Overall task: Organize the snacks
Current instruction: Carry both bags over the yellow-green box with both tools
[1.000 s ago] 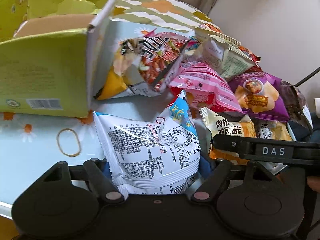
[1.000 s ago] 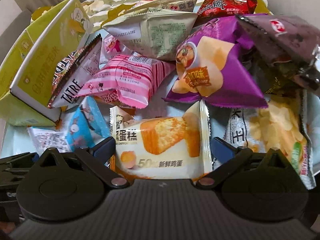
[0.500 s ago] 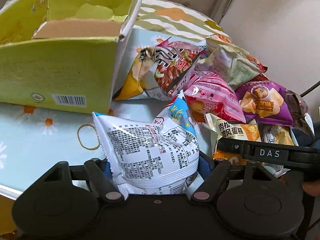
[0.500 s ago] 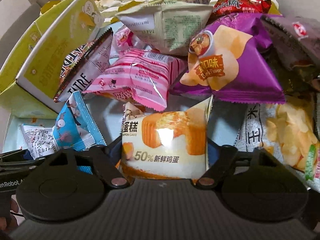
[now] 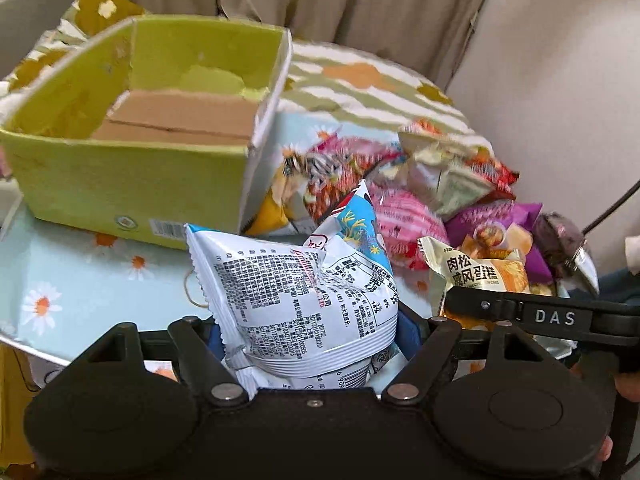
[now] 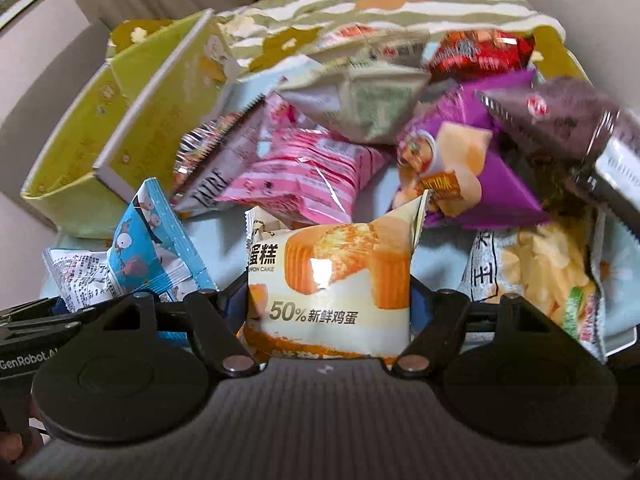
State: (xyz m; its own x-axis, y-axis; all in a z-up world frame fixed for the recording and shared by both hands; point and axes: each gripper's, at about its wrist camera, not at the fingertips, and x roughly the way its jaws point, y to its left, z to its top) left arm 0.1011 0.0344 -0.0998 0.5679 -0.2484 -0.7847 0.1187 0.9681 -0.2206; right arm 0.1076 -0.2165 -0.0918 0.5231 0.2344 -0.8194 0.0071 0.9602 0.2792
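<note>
1. Jaws of the left gripper [image 5: 308, 344] clamp a white-and-blue snack bag [image 5: 296, 292], low centre.
2. Right gripper [image 6: 328, 320] jaws, just closed in, pinch a cake packet [image 6: 328, 284].
3. Beyond, loose snacks crowd the counter [image 5: 80, 280].
4. Upper left, a green box [image 5: 132, 176] stands open.

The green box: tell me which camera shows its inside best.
The left wrist view. There the green box faces the camera with its open top in sight, showing brown cardboard flaps at the bottom and no snacks. The right wrist view shows the box only at the left edge, side-on and blurred, its floor hidden.
</note>
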